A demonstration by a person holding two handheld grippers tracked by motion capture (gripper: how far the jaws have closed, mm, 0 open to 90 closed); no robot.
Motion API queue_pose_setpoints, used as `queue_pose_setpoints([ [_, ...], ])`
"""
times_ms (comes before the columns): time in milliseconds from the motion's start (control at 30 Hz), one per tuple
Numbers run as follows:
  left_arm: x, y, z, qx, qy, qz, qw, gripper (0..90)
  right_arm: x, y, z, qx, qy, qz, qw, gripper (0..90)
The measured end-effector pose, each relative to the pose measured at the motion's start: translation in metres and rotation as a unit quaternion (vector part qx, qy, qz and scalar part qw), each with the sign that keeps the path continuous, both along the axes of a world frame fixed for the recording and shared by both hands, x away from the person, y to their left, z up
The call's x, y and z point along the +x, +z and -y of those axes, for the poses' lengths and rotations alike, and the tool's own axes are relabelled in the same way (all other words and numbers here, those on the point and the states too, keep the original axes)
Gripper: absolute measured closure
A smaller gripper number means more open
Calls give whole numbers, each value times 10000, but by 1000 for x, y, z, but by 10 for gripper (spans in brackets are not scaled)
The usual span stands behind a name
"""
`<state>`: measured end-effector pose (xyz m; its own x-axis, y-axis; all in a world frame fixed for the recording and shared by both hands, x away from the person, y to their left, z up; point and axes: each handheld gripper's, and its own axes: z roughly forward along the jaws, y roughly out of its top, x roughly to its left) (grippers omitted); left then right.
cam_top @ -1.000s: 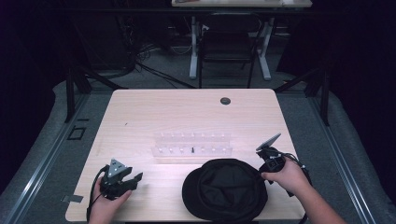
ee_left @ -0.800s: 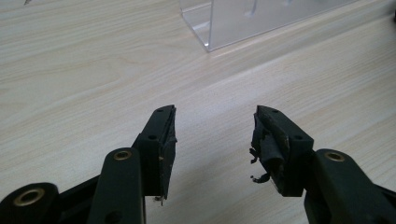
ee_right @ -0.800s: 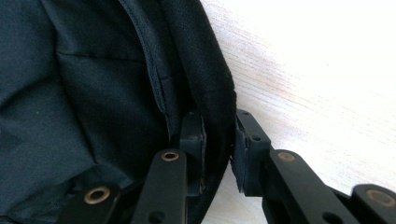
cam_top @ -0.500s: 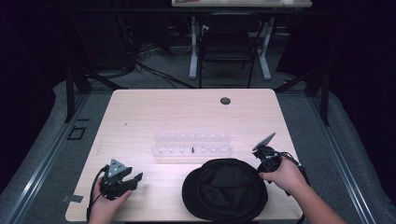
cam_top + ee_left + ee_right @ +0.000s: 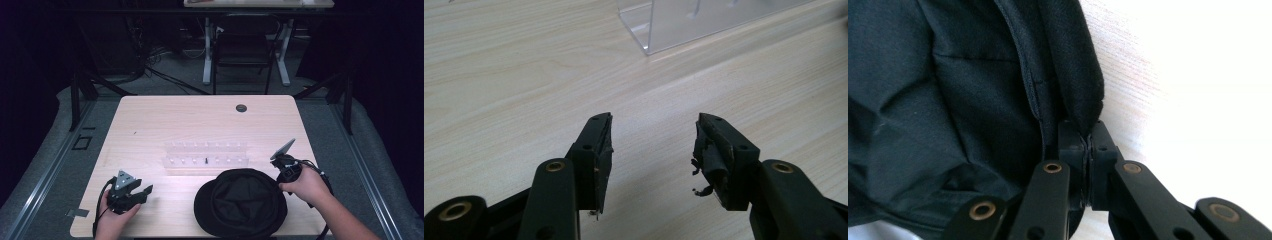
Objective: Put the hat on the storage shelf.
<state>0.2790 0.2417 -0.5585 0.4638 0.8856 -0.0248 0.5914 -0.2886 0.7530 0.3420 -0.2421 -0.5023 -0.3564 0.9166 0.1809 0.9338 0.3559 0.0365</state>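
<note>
A black hat (image 5: 240,202) lies on the wooden table (image 5: 200,120) near its front edge. My right gripper (image 5: 281,177) is at the hat's right rim. In the right gripper view, my right gripper (image 5: 1087,132) has just been closing, and its pads now pinch the folded brim of the hat (image 5: 948,100). My left gripper (image 5: 145,192) rests at the front left, held by a hand. Its jaws stand apart over bare wood in the left gripper view (image 5: 654,135), with nothing between them.
A clear plastic rack (image 5: 205,155) with small pegs stands mid-table behind the hat; its corner (image 5: 694,20) shows ahead of the left gripper. A dark grommet (image 5: 241,108) sits near the far edge. A chair (image 5: 242,50) stands beyond the table.
The right gripper has shifted slightly at the hat's right rim. The left hand and its gripper have stayed in place.
</note>
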Motion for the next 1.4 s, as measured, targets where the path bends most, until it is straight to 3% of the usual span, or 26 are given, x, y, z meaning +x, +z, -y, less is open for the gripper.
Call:
queue_pose_setpoints([
  [67, 0, 0, 0, -16, 10, -6, 10000, 491, 1, 4, 1, 79, -49, -28, 10000, 882],
  [100, 0, 0, 0, -9, 5, -4, 10000, 490, -3, 0, -1, 362, -429, 258, 9981, 882],
  [167, 0, 0, 0, -5, 9, -6, 10000, 491, 3, 13, 3, -1, 123, -191, 9997, 882],
  [200, 0, 0, 0, -11, 16, -5, 10000, 491, -1, 11, 0, 243, -229, 84, 9994, 883],
  [233, 0, 0, 0, -6, 11, -3, 10000, 491, 1, 17, 1, 99, -21, -67, 9999, 882],
  [267, 0, 0, 0, -4, 10, -3, 10000, 491, 0, 17, -1, 188, -155, 31, 9997, 883],
  [333, 0, 0, 0, -17, 15, -6, 10000, 491, 1, 25, -2, 117, -73, -50, 9999, 882],
  [400, 0, 0, 0, -15, 16, -3, 10000, 491, 0, 31, -3, 186, -181, 13, 9997, 882],
  [433, 0, 0, 0, -15, 15, -4, 10000, 490, 1, 36, -3, 121, -67, -92, 9999, 882],
  [467, 0, 0, 0, -5, 8, -5, 10000, 491, 0, 36, -4, 215, -228, 11, 9995, 882],
  [533, 0, 0, 0, -23, 15, -10, 10000, 491, 2, 43, -4, 93, -125, -79, 9998, 882],
  [567, 0, 0, 0, -25, 16, -10, 10000, 490, 1, 44, -5, 141, -266, -12, 9995, 882],
  [833, 0, 1, -1, 6, -11, -40, 10000, 491, 2, 68, -8, -84, -287, -113, 9995, 882],
  [1100, 0, 1, -1, -16, -13, -33, 10000, 491, 1, 94, -15, -154, -413, -65, 9990, 882],
  [1267, 0, 1, -1, -29, -7, -34, 10000, 491, 0, 109, -19, -126, -482, -68, 9987, 882],
  [1400, 0, 1, -1, -34, -11, -32, 10000, 491, 1, 122, -20, 112, -581, -285, 9978, 882],
])
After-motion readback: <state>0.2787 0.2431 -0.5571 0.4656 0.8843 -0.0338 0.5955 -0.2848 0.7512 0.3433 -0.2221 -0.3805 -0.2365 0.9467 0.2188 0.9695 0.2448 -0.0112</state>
